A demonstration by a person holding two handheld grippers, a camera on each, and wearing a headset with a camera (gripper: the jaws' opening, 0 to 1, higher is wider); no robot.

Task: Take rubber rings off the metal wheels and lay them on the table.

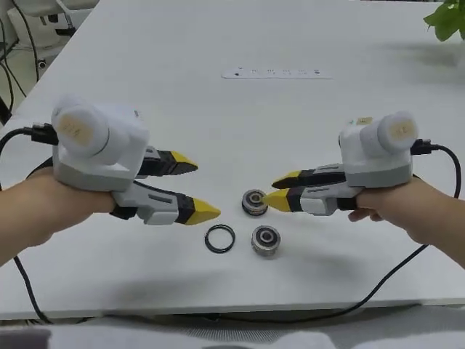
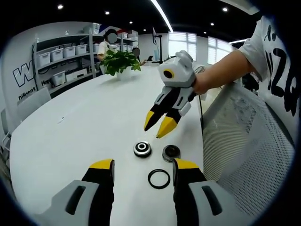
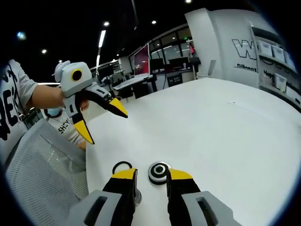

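Note:
Two small metal wheels lie near the front of the white table [image 1: 240,116]. The farther wheel [image 1: 254,202] [image 2: 142,149] [image 3: 159,172] has a black rim around it. Beside the nearer wheel [image 1: 266,240] [image 2: 171,152], which looks bare grey, a loose black rubber ring [image 1: 219,238] [image 2: 159,178] [image 3: 122,166] lies flat. My left gripper [image 1: 204,188] [image 2: 145,165] hovers wide open left of them, holding nothing. My right gripper [image 1: 271,191] [image 3: 152,175] is open with a narrow gap, its yellow tips just right of the farther wheel. Each gripper shows in the other's view: right gripper [image 2: 161,125], left gripper [image 3: 104,120].
A flat white strip [image 1: 276,73] lies mid-table and a green plant [image 1: 447,18] stands at the far right corner. Black cables [image 1: 392,280] trail off both grippers over the front edge. A mesh chair back [image 2: 244,155] stands by the table.

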